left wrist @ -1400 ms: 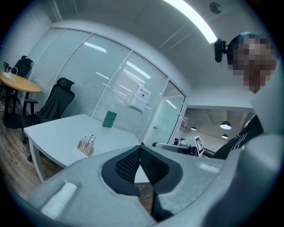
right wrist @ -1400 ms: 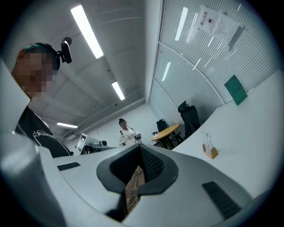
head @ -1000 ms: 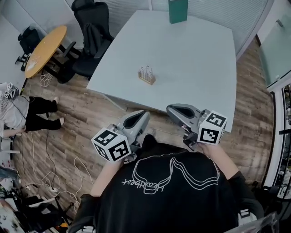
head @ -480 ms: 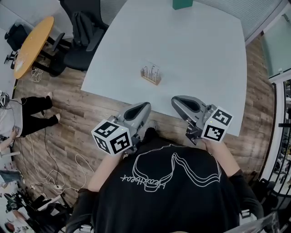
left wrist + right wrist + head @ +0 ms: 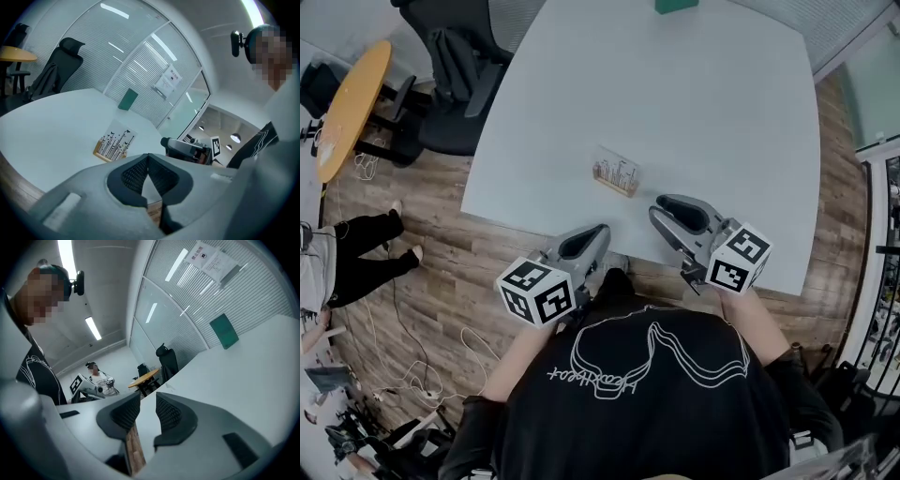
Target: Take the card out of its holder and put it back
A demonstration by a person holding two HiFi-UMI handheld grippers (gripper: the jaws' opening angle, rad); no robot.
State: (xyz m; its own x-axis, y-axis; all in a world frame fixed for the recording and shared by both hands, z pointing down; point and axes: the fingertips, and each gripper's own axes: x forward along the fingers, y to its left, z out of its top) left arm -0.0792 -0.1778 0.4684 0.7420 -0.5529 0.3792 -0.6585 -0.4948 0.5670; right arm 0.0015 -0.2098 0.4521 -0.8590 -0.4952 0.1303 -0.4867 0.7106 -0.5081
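Two grippers were held low at the near edge of the bench (image 5: 694,103), both pointed out over it and tipped slightly down. The left gripper (image 5: 599,231) was kept with its jaws pressed together, empty. The right gripper (image 5: 660,208) had its jaws just opened, nothing between them. The card (image 5: 618,172) was seated upright in its wooden holder (image 5: 612,186), just ahead, untouched.
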